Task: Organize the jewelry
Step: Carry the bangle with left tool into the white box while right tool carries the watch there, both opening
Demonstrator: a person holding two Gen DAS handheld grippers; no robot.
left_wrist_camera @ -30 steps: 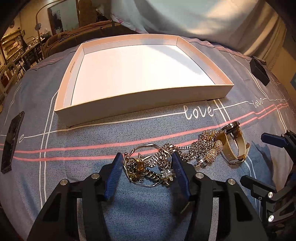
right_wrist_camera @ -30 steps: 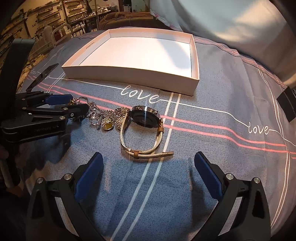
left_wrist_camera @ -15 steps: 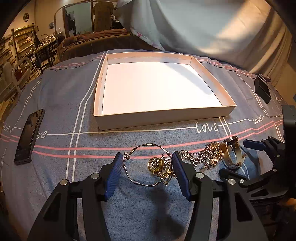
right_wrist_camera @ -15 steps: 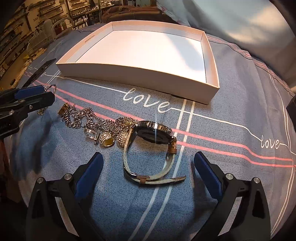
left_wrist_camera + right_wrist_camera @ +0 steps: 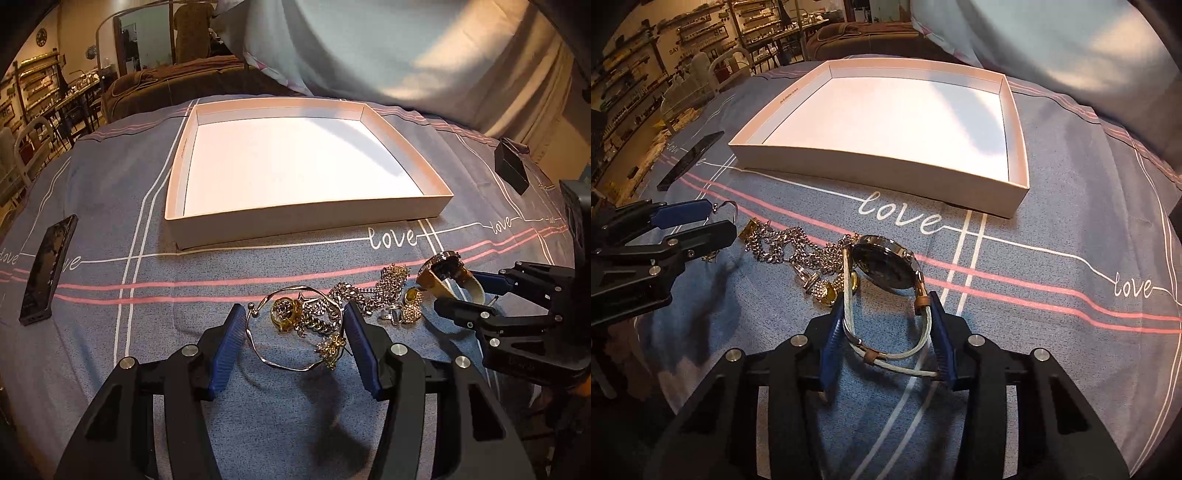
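Two grippers on the pile here. Our right gripper [image 5: 886, 321] is closing, its blue pads touching the cream strap of the wristwatch [image 5: 882, 266], dark dial tipped up on the grey "love" bedspread [image 5: 1052, 295]. Our left gripper [image 5: 295, 328] sits half-closed around a thin silver bangle [image 5: 280, 332] tangled with chunky chain [image 5: 354, 295] and gold charms; the bangle touches both pads. Everything lies just in front of the shallow white box tray [image 5: 306, 218], whose near wall is low. There's bare fabric left of the pile, with a black phone [image 5: 48, 266] near the bed's left edge.
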